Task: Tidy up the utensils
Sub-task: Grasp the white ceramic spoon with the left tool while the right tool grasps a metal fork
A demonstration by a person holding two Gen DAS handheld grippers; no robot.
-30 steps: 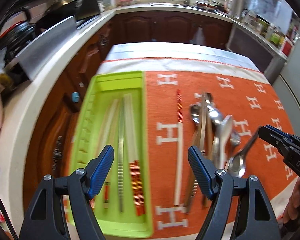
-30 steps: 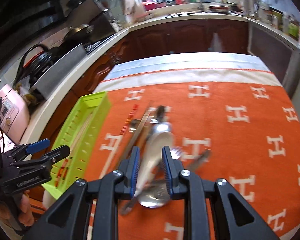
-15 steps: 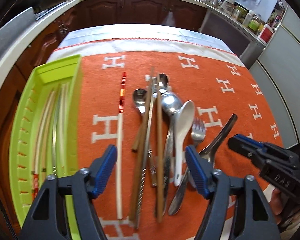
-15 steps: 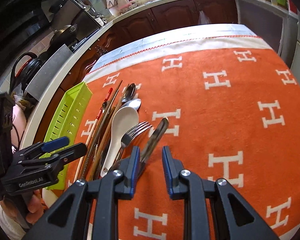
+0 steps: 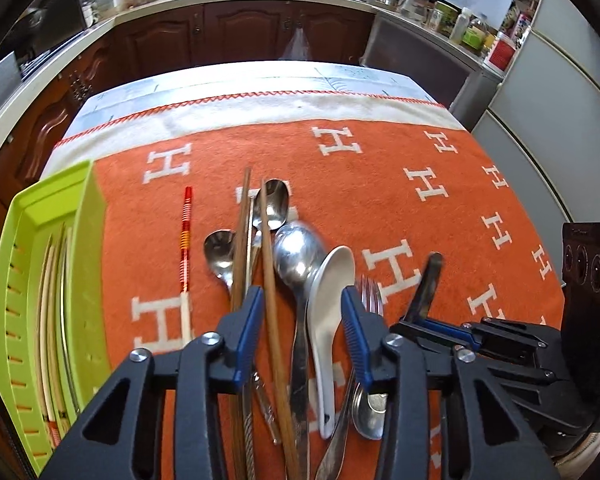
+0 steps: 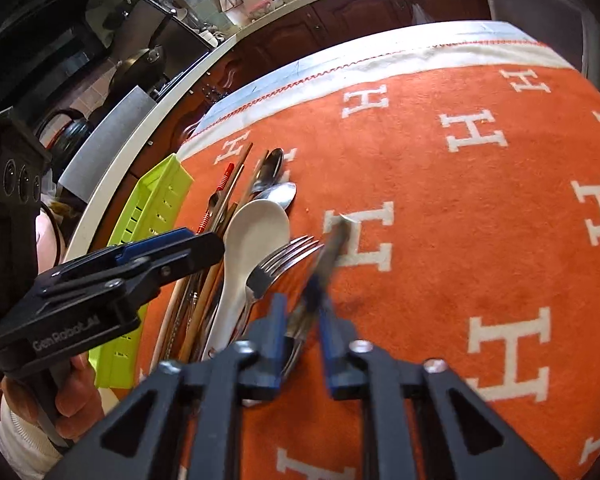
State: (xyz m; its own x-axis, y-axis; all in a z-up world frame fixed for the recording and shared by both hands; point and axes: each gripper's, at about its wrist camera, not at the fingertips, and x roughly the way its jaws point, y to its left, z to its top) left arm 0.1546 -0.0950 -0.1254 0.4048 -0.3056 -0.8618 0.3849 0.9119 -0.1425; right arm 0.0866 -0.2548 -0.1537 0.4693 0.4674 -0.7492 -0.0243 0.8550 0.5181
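Left gripper [image 5: 302,336]: spread wide over the pile, holding nothing. Its side reads "GenRobot.AI".
Right gripper [image 6: 300,316]: pinching a dark metal handle [image 6: 332,246] that tilts up off the cloth.
Utensils: white spoon [image 5: 328,300], fork [image 6: 278,260], silver spoons and wooden chopsticks [image 5: 270,264] lie bunched on the cloth.
Red-striped chopstick [image 5: 185,240]: alone, between pile and tray.
Tray [image 5: 82,248]: green, at the left, with chopsticks inside.
Cloth [image 6: 440,184]: orange, with white "H" letters.

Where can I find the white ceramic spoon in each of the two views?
Left wrist: white ceramic spoon, lower centre, between the left gripper fingers.
Right wrist: white ceramic spoon, left of centre, beside the fork.
Shared landmark: green tray, left of the pile.
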